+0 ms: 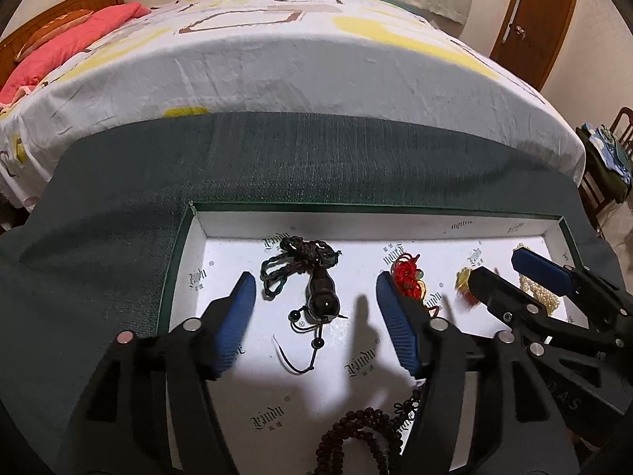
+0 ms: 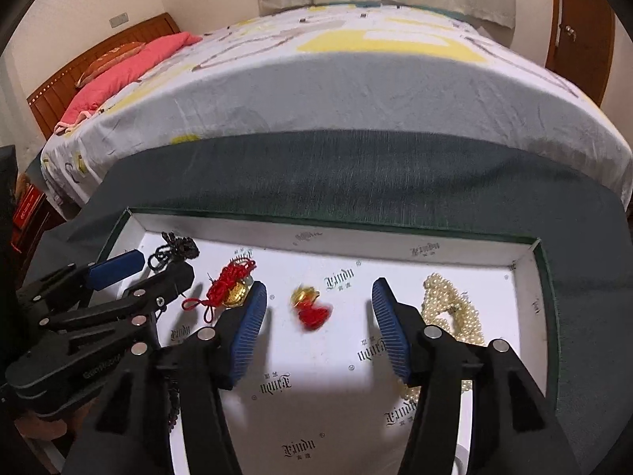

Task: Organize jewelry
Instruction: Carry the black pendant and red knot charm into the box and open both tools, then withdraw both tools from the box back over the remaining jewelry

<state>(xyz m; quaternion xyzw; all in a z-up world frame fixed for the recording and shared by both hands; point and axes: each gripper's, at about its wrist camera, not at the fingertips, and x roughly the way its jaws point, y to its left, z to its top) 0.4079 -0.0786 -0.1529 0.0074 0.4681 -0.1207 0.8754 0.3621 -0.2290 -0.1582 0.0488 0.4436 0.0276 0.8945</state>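
Looking along my left tongs [image 1: 314,297], I see the two blue pads spread apart with nothing pressed between them; a dark gourd pendant [image 1: 322,297] on its knotted cord lies loose on the white floor of the shallow box [image 1: 379,209], framed by the pads. My hand tilts steeply down over the box. A string of dark wooden beads [image 1: 356,435] curls just below, and a red knotted charm [image 1: 407,277] sits right behind the right-hand pad. The risk here, as I judge it, is snagging: a careless close could catch the thin cord tail or the red charm and drag two pieces together.

From my right tongs [image 2: 318,308], likewise apart and empty, a small gold-and-red charm [image 2: 310,308] lies between the pads, blurred, so I cannot tell whether it is at rest. This hand also pitches downward. A pile of pearls [image 2: 455,308] lies just beside the right-hand pad; a pad brushing it could scatter or tangle the strands. My left tongs [image 2: 158,265] stand close alongside, so the two tools could knock together over the box.
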